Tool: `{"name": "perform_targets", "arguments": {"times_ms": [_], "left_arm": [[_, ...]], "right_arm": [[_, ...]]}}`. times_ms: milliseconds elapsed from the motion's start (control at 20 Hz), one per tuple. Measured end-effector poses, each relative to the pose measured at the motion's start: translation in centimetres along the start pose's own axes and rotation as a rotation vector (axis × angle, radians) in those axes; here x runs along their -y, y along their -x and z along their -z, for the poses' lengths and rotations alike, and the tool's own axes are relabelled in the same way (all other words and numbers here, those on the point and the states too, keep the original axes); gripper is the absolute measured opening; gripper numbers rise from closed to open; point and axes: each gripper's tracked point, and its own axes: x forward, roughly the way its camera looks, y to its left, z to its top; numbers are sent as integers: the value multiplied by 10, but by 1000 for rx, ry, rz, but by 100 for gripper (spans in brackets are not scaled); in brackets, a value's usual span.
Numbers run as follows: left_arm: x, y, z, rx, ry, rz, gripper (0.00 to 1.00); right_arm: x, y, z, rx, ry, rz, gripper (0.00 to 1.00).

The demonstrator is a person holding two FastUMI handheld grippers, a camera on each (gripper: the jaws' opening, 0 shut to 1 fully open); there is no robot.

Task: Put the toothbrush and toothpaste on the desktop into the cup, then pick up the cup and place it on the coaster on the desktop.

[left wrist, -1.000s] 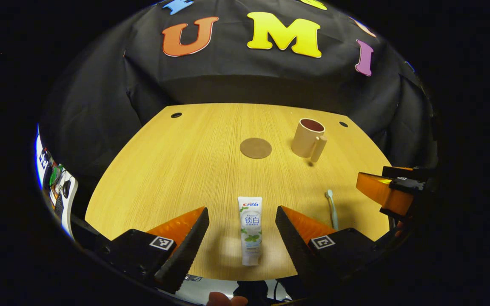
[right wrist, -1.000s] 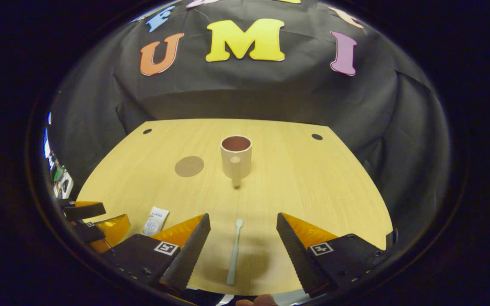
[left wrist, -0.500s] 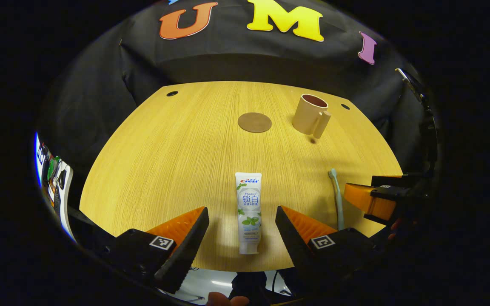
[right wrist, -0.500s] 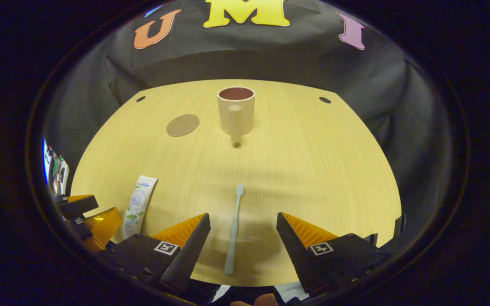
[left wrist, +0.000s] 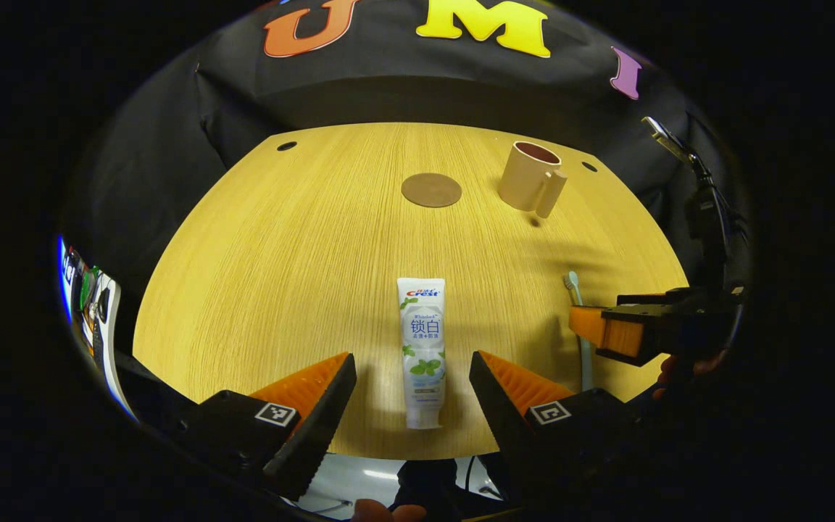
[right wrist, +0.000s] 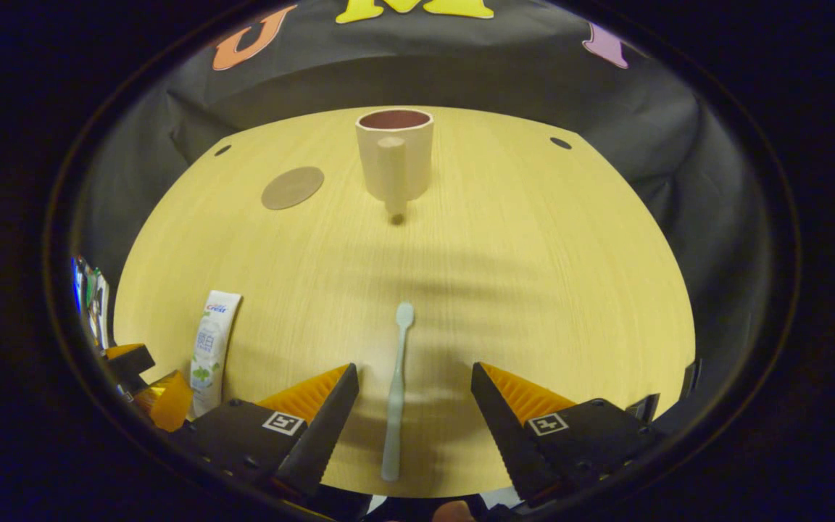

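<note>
1. Left gripper (left wrist: 412, 377): fingers spread wide, nothing held; poised over the near edge of the desktop (left wrist: 294, 246). The toothpaste (left wrist: 422, 348) lies flat between the fingers, touching neither, cap end toward 6 o'clock.
2. Right gripper (right wrist: 414, 388): fingers spread wide, nothing held. The toothbrush (right wrist: 396, 391) lies flat between them, touching neither, head toward 12 o'clock.
3. Left gripper view, further items: the right gripper (left wrist: 609, 330) at 3 o'clock, side-on, with fingertips of the hand (left wrist: 667, 370) that holds it below; it covers the middle of the toothbrush (left wrist: 574, 284), whose head shows just beyond.
4. Right gripper view, further items: the left gripper (right wrist: 146, 380) at 8 o'clock, with the toothpaste (right wrist: 211, 341) just beside it.
5. Cup (right wrist: 394, 156): upright at 12 o'clock from the right gripper, handle turned toward the camera, interior dark red. In the left gripper view it stands at 1 o'clock (left wrist: 530, 177).
6. Coaster (left wrist: 431, 190): round, brown, flat on the desktop at 12 o'clock from the left gripper, left of the cup and apart from it; nothing on it.
7. Cable holes: one at each far corner of the desktop (left wrist: 287, 146).
8. Nothing lies between the toothbrush and the cup.
</note>
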Motion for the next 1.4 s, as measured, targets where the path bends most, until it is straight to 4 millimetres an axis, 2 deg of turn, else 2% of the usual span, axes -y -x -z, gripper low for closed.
{"name": "perform_targets", "arguments": {"times_ms": [150, 250, 350, 400, 450, 500, 550, 600, 700, 800, 850, 1000, 1400], "left_arm": [[-1, -1, 2, -12, 1, -1, 100], [-2, -4, 2, -17, -3, 1, 100], [0, -7, 3, -25, -4, 2, 100], [0, -9, 3, -28, -4, 2, 100], [0, -9, 2, -29, -3, 3, 100], [0, -11, 2, -31, -3, 4, 100], [1, -12, 3, -32, -3, 6, 100], [1, -13, 4, -34, -4, 7, 100], [2, -16, 7, -36, -6, 11, 100], [3, -20, 10, -41, -7, 13, 100], [3, -22, 12, -45, -6, 14, 100], [4, -27, 15, -45, -2, 20, 100], [3, -61, 20, -15, -31, 4, 99]], "right_arm": [[0, -8, 0, -17, 1, 3, 95], [0, -13, 1, -26, 1, 1, 87], [-1, -16, 2, -39, -1, -3, 68], [-3, -17, 1, -40, -8, -14, 55], [-3, -17, 1, -43, -8, -15, 50], [-7, -13, 0, -47, -6, -28, 40], [-9, -19, 0, -48, -14, -40, 37], [-11, -18, -1, -52, -17, -49, 17], [-12, -19, 0, -55, -17, -56, 7], [-11, -19, -2, -54, -29, -55, 6], [-11, -19, -1, -56, -36, -60, 1], [-7, -17, -3, -53, -43, -55, 1], [-11, 5, -13, -2, -39, -83, 1]]}}
